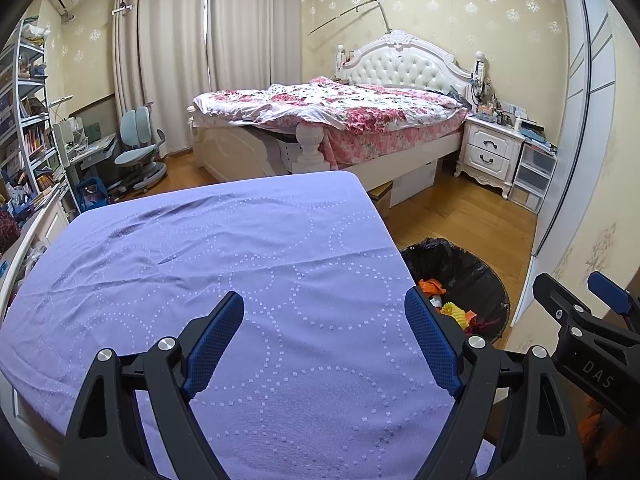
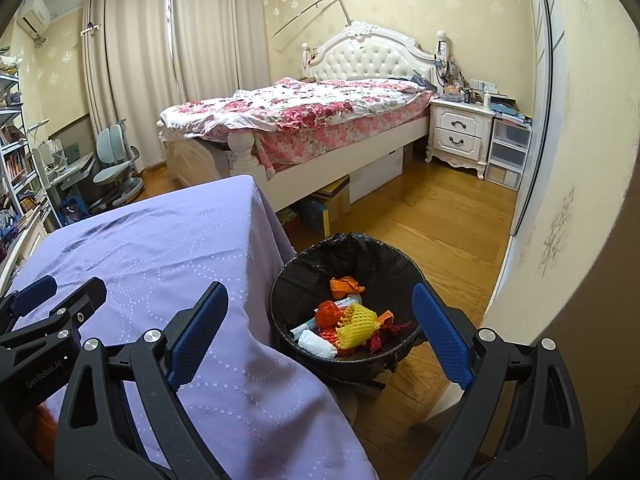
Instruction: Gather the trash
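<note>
left wrist view: left claw [image 1: 324, 344] fills the lower frame, its black arms ending in blue dimpled pads spread wide with nothing between them, over the lilac dotted cloth of the desk [image 1: 200, 248]. black-lined trash bin [image 1: 476, 268] sits at right, past the right pad.

right wrist view: right claw [image 2: 322, 334] gapes apart and empty at the bottom; the bin [image 2: 384, 256] lies between its pads, holding yellow foam netting [image 2: 356, 326], orange scraps and white paper.
</note>
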